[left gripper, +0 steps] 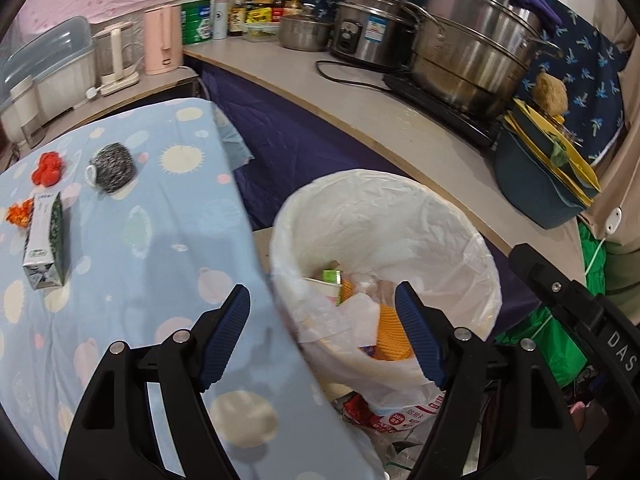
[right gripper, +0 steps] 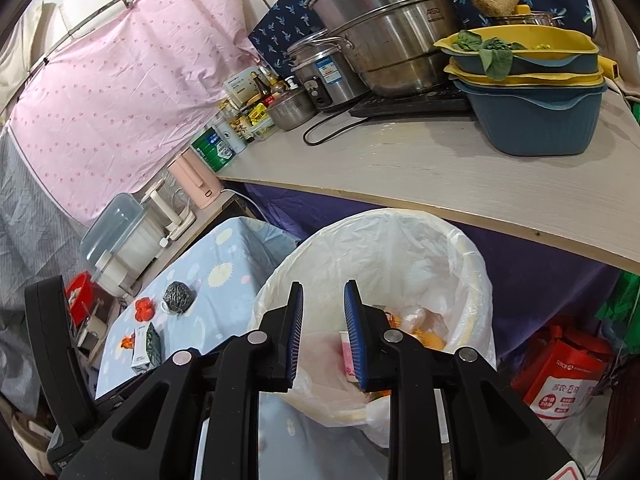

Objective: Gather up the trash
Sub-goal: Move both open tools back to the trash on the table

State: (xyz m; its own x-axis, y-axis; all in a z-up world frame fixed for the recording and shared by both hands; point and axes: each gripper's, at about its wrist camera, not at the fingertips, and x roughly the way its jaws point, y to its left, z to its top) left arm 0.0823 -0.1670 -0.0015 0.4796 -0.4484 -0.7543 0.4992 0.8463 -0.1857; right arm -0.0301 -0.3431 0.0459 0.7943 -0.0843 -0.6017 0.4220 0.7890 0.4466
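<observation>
We see the left tool (left gripper: 322, 336) held wide apart with nothing between its blue pads, one pad over the edge of the blue-clothed surface (left gripper: 132, 240) and the other over the mouth of the trash bin (left gripper: 460, 232). The bin wears a white plastic liner and stands just beside the surface, below the long kitchen counter (left gripper: 360, 120). Inside it we make out a small green-topped carton (left gripper: 326, 288), crumpled white paper and something orange, though the pile is too tangled for us to name each piece.

The right tool (right gripper: 323, 336) hangs over the same bin (right gripper: 472, 264), its jaws narrowly parted and empty; the pads press on nothing.

On the surface, trash remains: a milk carton (left gripper: 45, 240) lying on its side, a small orange wrapper (left gripper: 19, 213) touching its far end, a red crumpled wad (left gripper: 48, 168) beyond it, and a steel-wool scourer (left gripper: 112, 168) near the wad.

On the floor beside the bin lies a red-and-white printed packet (left gripper: 400, 420).
</observation>
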